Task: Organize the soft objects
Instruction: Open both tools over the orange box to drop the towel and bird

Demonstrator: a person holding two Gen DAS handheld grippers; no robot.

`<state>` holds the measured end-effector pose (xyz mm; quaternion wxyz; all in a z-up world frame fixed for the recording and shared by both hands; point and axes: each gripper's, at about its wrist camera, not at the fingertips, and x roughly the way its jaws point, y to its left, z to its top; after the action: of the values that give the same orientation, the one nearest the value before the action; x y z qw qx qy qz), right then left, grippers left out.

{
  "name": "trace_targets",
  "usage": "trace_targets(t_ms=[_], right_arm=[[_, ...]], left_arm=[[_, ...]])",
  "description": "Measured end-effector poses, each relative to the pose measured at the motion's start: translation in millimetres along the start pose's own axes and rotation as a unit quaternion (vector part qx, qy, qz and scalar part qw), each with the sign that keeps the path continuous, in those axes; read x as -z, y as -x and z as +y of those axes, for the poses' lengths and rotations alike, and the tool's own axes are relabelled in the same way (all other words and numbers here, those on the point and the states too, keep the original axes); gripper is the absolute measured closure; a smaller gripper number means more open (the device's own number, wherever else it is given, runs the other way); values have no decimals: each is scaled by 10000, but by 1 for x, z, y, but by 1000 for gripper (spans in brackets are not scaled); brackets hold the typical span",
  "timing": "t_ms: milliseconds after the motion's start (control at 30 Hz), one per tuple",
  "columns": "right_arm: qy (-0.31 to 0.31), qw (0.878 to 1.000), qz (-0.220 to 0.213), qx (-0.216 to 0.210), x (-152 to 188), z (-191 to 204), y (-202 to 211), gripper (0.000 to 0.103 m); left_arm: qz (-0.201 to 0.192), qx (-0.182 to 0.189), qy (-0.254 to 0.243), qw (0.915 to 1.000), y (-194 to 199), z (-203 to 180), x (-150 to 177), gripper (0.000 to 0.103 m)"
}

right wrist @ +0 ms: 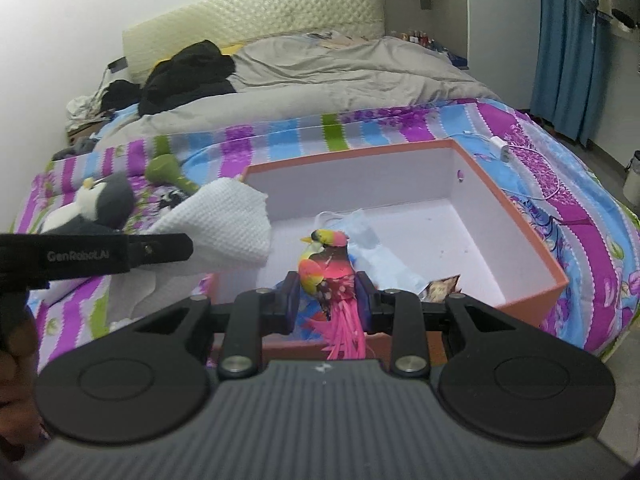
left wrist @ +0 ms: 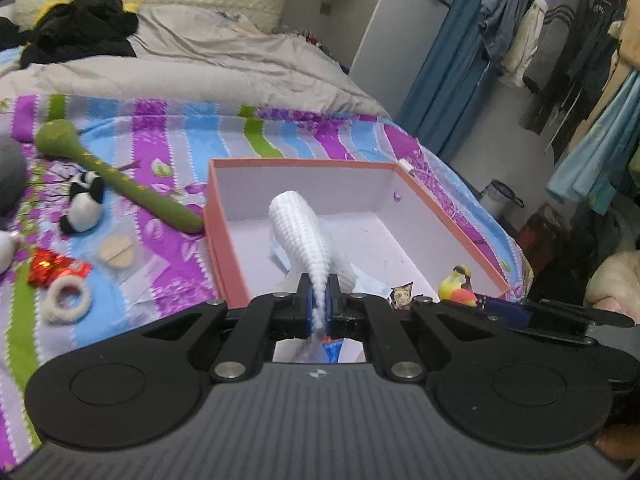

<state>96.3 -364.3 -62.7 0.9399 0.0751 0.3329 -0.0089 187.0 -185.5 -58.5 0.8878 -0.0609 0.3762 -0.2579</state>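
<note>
Left hand-held gripper [left wrist: 319,304]: jaws pinched almost together on a narrow bunched end of the white waffle cloth [left wrist: 298,236] — the rest of the cloth stands up ahead of the fingertips, over the near left part of the box.
Right hand-held gripper [right wrist: 328,300]: jaws part-way apart, pressed on both sides of the toy bird [right wrist: 326,268]; its yellow-and-pink head rises ahead of the pads and its pink tail feathers hang back toward the camera.
Box [right wrist: 516,248]: orange outside, white inside, open-topped, on the striped bedsheet [left wrist: 168,264] just ahead of both hand-held grippers.
Inside the box: a crumpled clear plastic wrapper [right wrist: 372,248] just beyond the bird, and a small printed packet [right wrist: 442,287] at the near wall, right of the right hand-held gripper.
Left of the left hand-held gripper, on the bed: a green long-handled plush [left wrist: 116,178], a small panda plush [left wrist: 82,204], a white fuzzy ring [left wrist: 66,300], a red foil wrapper [left wrist: 56,268].
Left of the right hand-held gripper: a grey-and-white penguin plush [right wrist: 94,208].
Writing: "GenRobot.AI" in pale letters on the side of the left hand-held gripper, read from the right wrist view. The packet's print is too small to read.
Hand [right wrist: 18,344]: 1 hand at the left edge of the right wrist view, wrapped round the left unit's handle.
</note>
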Motion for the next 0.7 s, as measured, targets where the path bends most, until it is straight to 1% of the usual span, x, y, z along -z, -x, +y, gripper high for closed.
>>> trace_targets(t_ms=[167,300,433,500,533,567,600,633,667,700], right_arm=[[-59,9999,135,25,-14,-24,-37,70],[-138,9994,316,29,-18,-41,-71,70],[-249,9982,534,54,-17,-55,-100,69],[-327,9973,652,89,-14,-62,-113,69],[-359,9967,721,116,-13,-64,-118,66],[-398,9959,797,153,-13,-66,-123,65],[-434,9953,845,161,-12,-69,-127,63],[-460,9951,861,146,-11,-71,-129,61],[-464,9951,864,143,-10,-71,-129,59],[-462,9951,867,146,-9,-71,-129,56]], left_arm=[[274,47,-117,9995,-55,-8,-22,96],[516,47,-235,9984,-97,-12,-36,96],[767,4,-325,9965,-133,-11,-42,96],[864,-37,-263,9959,-147,-7,-43,95],[917,-93,-202,9955,-153,-5,-43,95],[980,-154,-165,9949,-158,-3,-43,92],[1038,-206,-131,9943,-163,-1,-42,83],[1065,-215,-91,9940,-166,1,-41,78],[1064,-196,-59,9941,-166,3,-40,69],[1056,-166,-44,9943,-165,4,-39,67]])
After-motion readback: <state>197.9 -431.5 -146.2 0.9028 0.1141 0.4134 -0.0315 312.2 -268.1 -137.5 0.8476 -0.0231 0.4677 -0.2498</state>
